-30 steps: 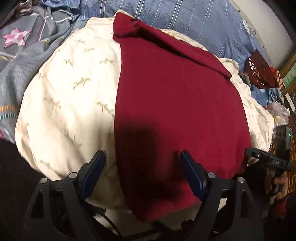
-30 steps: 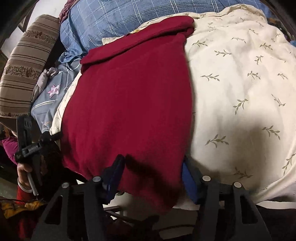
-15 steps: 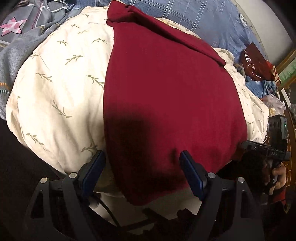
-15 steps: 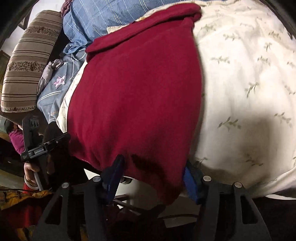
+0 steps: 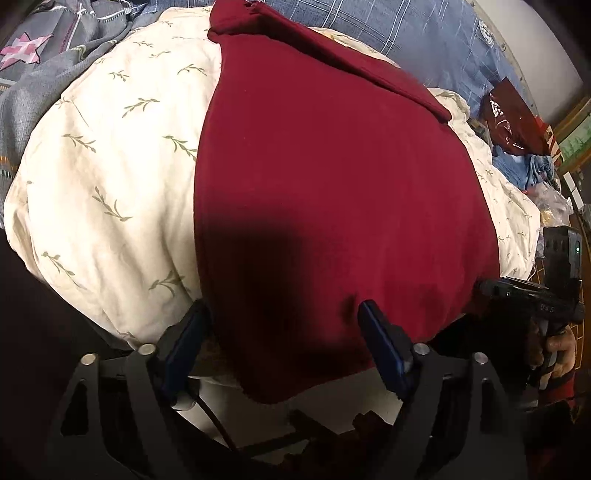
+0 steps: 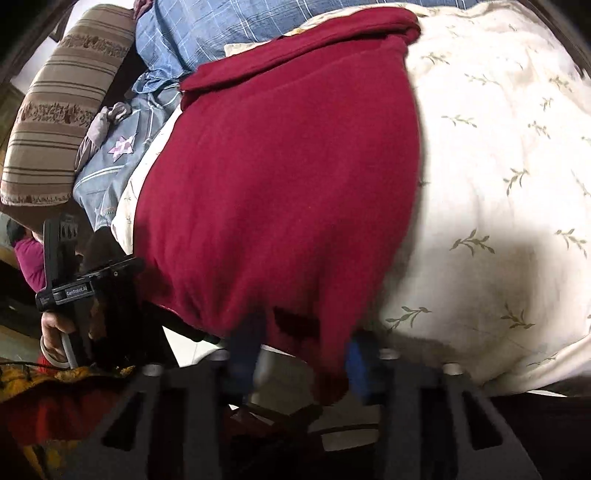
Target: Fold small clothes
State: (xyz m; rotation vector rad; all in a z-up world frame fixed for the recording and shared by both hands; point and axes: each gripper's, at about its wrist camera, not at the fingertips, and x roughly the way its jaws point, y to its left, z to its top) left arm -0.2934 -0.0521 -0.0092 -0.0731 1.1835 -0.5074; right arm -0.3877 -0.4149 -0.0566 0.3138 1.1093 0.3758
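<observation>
A dark red garment [image 5: 325,192] lies spread flat on a cream leaf-print duvet [image 5: 110,177], its near hem hanging over the bed's front edge. It also shows in the right wrist view [image 6: 288,192]. My left gripper [image 5: 284,336] is open, its blue pads astride the garment's near left corner. My right gripper [image 6: 301,350] is blurred, its jaws narrowing around the garment's near right corner. Each gripper shows in the other's view: the right one [image 5: 532,295] and the left one [image 6: 85,288].
A blue plaid cover [image 5: 388,33] lies behind the duvet. A grey star-print cloth [image 5: 33,62] is at the left, a striped brown cushion [image 6: 59,110] beyond it. A dark red packet [image 5: 509,122] and blue clothes [image 5: 524,170] lie at the right.
Both grippers have moved forward onto the garment's near hem. The right jaws have narrowed around the hem corner; the left jaws stay wide.
</observation>
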